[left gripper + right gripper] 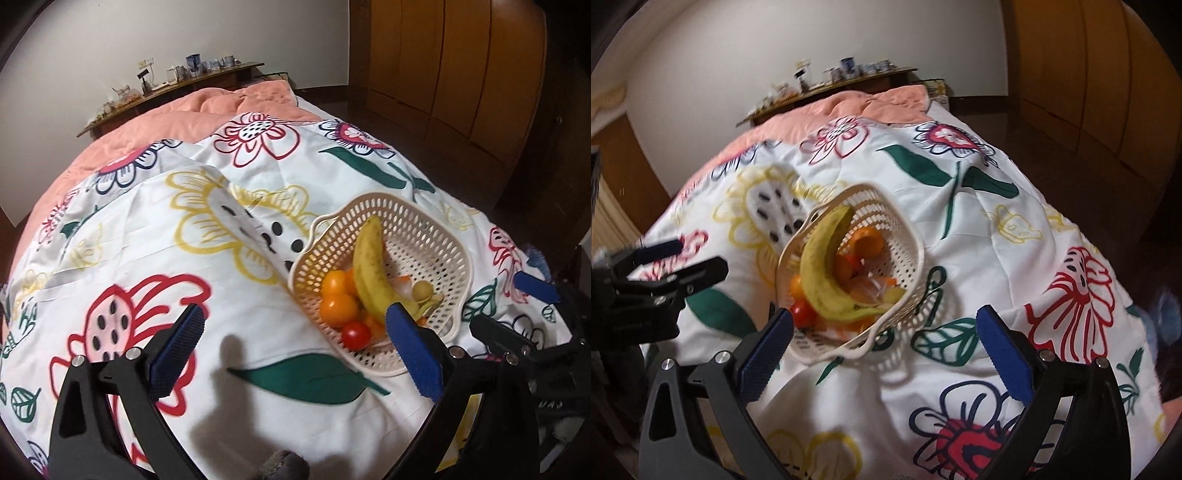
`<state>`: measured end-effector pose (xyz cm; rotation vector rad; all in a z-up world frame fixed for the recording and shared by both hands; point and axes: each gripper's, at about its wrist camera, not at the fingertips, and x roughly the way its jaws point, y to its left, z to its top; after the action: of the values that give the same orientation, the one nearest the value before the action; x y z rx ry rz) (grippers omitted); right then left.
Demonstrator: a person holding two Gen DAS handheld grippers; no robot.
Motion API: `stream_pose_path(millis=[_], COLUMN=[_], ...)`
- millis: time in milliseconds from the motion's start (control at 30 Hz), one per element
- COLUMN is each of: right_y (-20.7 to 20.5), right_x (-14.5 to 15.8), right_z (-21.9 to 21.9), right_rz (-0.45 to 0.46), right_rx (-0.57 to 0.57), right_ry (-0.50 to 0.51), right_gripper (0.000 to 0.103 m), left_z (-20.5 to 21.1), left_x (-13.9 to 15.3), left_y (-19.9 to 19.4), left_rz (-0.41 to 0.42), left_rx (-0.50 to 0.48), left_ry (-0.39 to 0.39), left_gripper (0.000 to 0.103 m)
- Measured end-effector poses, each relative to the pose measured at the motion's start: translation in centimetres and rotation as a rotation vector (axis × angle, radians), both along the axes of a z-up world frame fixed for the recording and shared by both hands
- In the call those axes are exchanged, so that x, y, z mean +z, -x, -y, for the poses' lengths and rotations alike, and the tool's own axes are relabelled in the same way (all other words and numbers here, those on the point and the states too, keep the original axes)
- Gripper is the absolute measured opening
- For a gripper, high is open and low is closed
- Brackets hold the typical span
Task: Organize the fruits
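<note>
A cream perforated basket (pixel 436 236) lies tilted on the flowered bedspread, and it shows in the right wrist view too (pixel 905 229). It holds a banana (pixel 371 266), oranges (pixel 338 308), a red tomato (pixel 355 335) and a small pale green fruit (pixel 422 290). The banana (pixel 822 273), an orange (pixel 868 240) and the tomato (pixel 803 314) also show in the right wrist view. My left gripper (pixel 295 354) is open and empty, its right finger over the basket's near rim. My right gripper (pixel 882 354) is open and empty, just in front of the basket.
The flowered white bedspread (pixel 258 177) covers the bed, with a pink quilt (pixel 207 110) behind it. A wooden shelf with cups (pixel 192 74) stands at the wall. A wooden wardrobe (pixel 461 66) is to the right. The bed edge drops off at right.
</note>
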<state>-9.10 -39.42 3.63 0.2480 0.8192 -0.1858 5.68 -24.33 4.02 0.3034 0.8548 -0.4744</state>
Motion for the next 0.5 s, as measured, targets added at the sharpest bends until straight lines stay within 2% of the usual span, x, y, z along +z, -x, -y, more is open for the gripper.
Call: stream_pose_path(millis=[200, 500], right_y=[0.3, 0.7], right_x=[0.2, 1.1], right_z=[-2.6, -4.4], right_rz=[-0.031, -0.044], right_rx=[0.065, 0.069], right_ry=[0.031, 0.064], right_gripper=[0.098, 0.098], left_z=[-1.2, -2.5], left_x=[-0.3, 0.2], left_y=[0.9, 3.1], left_rz=[0.037, 0.127], left_rx=[0.039, 0.045], left_ry=[-0.051, -0.083], left_gripper=[0.1, 0.1])
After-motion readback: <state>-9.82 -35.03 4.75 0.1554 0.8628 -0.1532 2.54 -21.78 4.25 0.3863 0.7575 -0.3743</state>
